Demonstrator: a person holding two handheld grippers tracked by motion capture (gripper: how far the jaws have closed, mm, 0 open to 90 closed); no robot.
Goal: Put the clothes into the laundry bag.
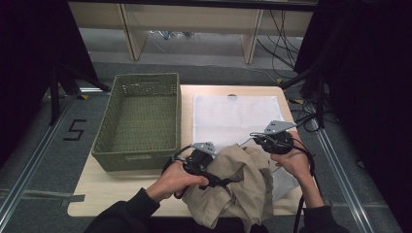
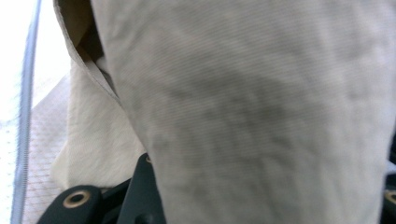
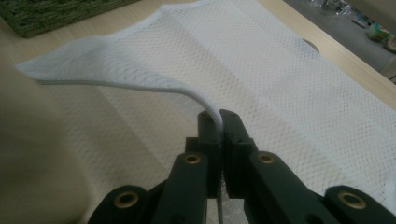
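Dark curtains close off both sides of the room, and a pale wooden surface (image 1: 111, 189) sits in the middle before us. On its far left stands a green woven basket (image 1: 138, 121), and to the right of it a white mesh bag (image 1: 233, 116) lies flat. Our right gripper (image 3: 219, 119) has its jaws pressed together on the raised edge of the mesh bag, lifting that near edge off the surface. A crumpled beige garment (image 1: 238, 184) lies at the near right, partly over the near end of the bag. Our left gripper (image 1: 218, 182) lies against the garment's left side; in the left gripper view the beige cloth hangs across its jaws, and we cannot tell whether they pinch it or stand spread around it.
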